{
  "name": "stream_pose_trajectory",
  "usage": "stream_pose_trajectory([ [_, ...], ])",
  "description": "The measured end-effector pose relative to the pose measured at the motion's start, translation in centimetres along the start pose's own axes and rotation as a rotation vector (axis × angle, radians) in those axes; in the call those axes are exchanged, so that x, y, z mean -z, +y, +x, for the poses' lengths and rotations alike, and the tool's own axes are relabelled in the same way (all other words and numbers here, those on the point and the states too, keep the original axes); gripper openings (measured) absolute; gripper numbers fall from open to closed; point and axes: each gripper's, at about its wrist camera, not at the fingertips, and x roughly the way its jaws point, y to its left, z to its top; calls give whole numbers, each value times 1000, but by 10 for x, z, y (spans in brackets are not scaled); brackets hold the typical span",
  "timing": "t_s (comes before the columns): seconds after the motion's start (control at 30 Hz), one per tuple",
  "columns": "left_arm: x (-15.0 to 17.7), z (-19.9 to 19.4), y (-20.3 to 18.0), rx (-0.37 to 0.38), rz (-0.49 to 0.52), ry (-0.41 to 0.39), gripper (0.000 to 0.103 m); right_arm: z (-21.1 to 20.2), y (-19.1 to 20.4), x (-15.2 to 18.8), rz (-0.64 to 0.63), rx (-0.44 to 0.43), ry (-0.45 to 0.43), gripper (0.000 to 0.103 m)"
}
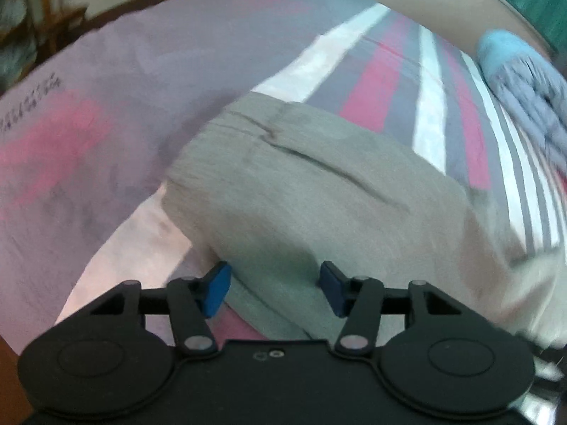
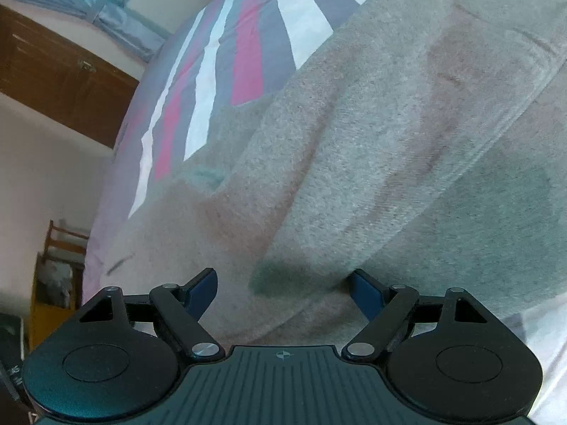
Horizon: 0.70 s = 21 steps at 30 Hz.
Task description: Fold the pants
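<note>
Grey-green pants (image 1: pixel 301 184) lie folded over on a striped bedsheet (image 1: pixel 106 106). In the left wrist view my left gripper (image 1: pixel 274 288) is open, its blue pads on either side of the near edge of the pants, with cloth between them. In the right wrist view the pants (image 2: pixel 389 141) fill most of the frame, creased, with a stitched seam running across. My right gripper (image 2: pixel 283 292) is open just above the cloth, its blue pads wide apart and holding nothing.
The bed carries a sheet (image 2: pixel 226 53) with red, white and grey stripes. A pile of blue and grey clothes (image 1: pixel 524 81) lies at the far right. A brown wooden cupboard (image 2: pixel 53 74) and a wooden chair (image 2: pixel 56 255) stand beside the bed.
</note>
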Motion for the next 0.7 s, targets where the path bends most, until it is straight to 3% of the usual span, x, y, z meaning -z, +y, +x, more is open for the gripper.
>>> stream_pose_trajectory([
  [0.07,-10,6,14,29,-52,22,46,2,3,-1,-11,3,8,50],
  [0.2,-22,17,29,113,-136,75,45,10,-4,-5,36,-8,34,50],
  [0.27,-25,19,30,107,-139,73,30,10,-6,-7,54,-15,38,50],
  [0.33,-26,21,30,104,-130,71,23,10,-5,-8,55,-11,31,46],
  [0.37,-26,23,31,116,-130,92,19,11,-5,-7,53,-6,27,30],
  [0.4,-25,22,33,120,-133,89,17,13,-6,-7,53,-7,35,22],
  [0.53,-25,14,38,136,-128,64,6,15,-5,-6,35,-31,36,15],
  [0.7,-29,-2,37,145,-96,29,3,-3,12,0,-70,-70,8,13],
])
